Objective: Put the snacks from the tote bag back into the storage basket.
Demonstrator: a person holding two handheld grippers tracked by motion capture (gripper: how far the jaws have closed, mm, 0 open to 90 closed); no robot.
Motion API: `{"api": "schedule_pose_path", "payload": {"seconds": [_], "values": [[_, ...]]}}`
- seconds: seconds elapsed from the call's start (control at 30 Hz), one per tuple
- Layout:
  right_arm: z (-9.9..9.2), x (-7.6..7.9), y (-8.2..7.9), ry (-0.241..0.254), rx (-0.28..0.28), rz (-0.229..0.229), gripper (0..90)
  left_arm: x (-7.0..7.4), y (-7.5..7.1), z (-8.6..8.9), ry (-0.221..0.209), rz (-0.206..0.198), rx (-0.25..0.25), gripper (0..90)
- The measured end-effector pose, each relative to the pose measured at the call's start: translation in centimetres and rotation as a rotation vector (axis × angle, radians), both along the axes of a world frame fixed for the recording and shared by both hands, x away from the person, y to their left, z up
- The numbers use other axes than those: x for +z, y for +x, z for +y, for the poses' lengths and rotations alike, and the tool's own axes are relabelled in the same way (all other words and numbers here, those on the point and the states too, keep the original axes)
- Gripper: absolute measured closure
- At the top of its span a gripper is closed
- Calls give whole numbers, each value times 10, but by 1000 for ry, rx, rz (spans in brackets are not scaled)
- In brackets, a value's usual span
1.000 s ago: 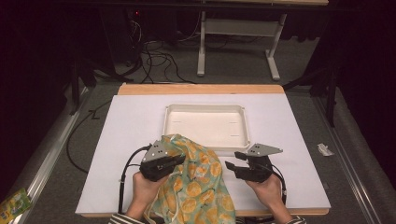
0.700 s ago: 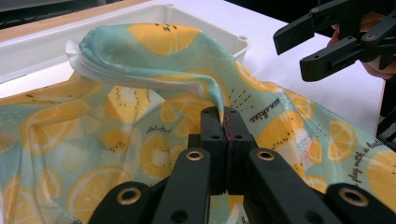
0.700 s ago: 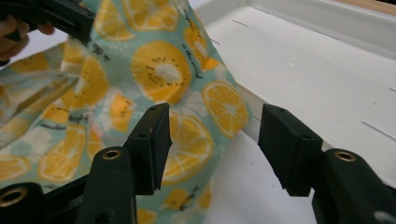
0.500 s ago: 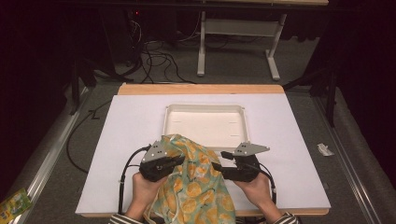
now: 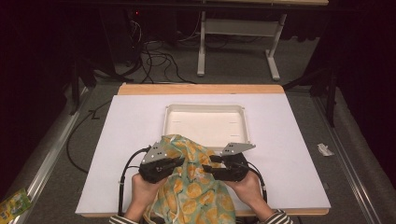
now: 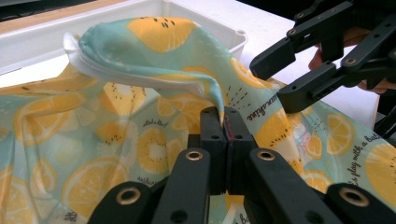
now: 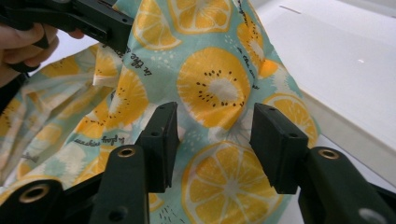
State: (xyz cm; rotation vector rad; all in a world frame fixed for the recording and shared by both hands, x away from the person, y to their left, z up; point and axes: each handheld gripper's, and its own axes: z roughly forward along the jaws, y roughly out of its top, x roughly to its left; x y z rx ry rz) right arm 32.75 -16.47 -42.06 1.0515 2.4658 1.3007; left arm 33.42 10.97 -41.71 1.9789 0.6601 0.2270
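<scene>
The thin, soft woven cloth printed with orange citrus slices on pale teal (image 5: 196, 191) looks matt, with a white stitched hem. Each hand-held gripper, left (image 6: 223, 126) and right (image 7: 212, 140), has matt black plastic jaws with brass-coloured rivets and a dull grey metal plate. The shallow white rectangular plastic tray (image 5: 205, 109) has a slight sheen. The smooth white matt surface (image 5: 289, 154) has a bare wood far edge.
</scene>
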Motion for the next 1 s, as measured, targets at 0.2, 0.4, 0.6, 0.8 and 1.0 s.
{"api": "schedule_pose_path", "payload": {"seconds": [0.2, 0.4, 0.6, 0.8, 1.0], "values": [[-2, 1, 1, 14, 30, 16, 646, 0, 1, 1, -3, 1, 3, 890], [-5, 3, 1, -3, 32, 3, 738, 0, 1, 0, -5, 4, 3, 890], [-5, 4, -1, -32, 27, -28, 837, 0, 1, 1, -1, 2, 4, 889], [-6, 3, -4, -56, 21, -68, 900, 1, 0, 2, -6, -2, 4, 889], [-17, 7, -7, -21, 1, -94, 900, 5, -2, 3, -10, -8, 2, 890]]}}
